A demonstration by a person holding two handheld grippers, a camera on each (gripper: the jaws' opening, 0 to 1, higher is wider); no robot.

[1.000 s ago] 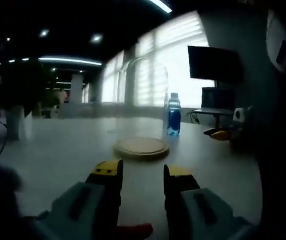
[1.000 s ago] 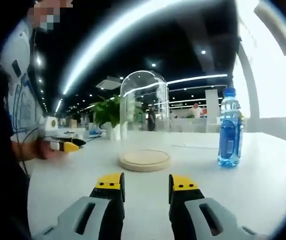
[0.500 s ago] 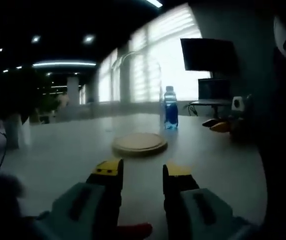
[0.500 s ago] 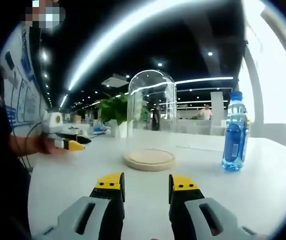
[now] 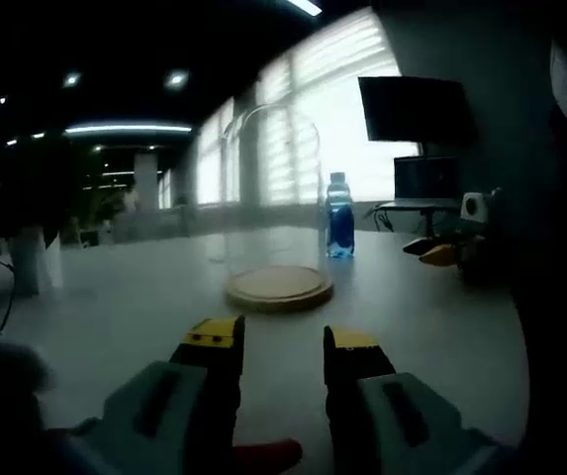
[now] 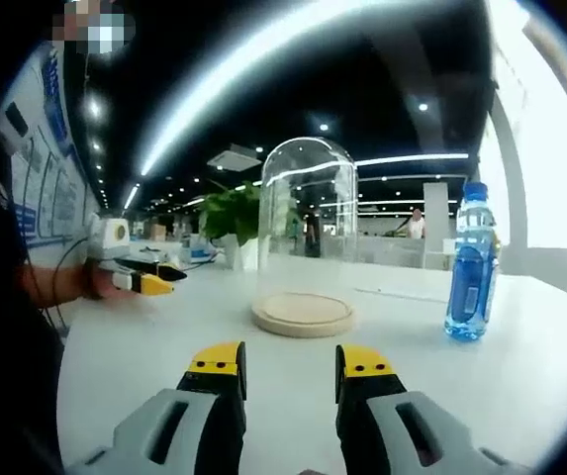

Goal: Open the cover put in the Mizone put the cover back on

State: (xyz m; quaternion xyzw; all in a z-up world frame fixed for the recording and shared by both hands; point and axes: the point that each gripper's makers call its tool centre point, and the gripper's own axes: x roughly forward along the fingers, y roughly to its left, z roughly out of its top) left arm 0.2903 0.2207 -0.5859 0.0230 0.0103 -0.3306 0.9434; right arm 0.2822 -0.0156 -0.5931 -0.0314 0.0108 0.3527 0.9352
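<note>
Both tongs empty above the table

The left gripper [image 5: 278, 346] and right gripper [image 6: 288, 361] have jaws parted, touching nothing. The glass cover [image 6: 308, 228] sits on its wooden base [image 6: 303, 314] mid-table [image 6: 520, 376]; the Mizone bottle [image 6: 471, 262] stands apart, nearer the window-side edge.

You are working in a large open-plan office: long ceiling light strips [image 6: 263, 59] and recessed spotlights run far back at twelve o'clock over rows of desks. At two o'clock in the left gripper view a dark monitor [image 5: 417, 109] stands before windows with drawn blinds [image 5: 308, 129]. A potted plant [image 6: 234, 213] sits at eleven o'clock on your broad white table [image 6: 520, 376].
</note>
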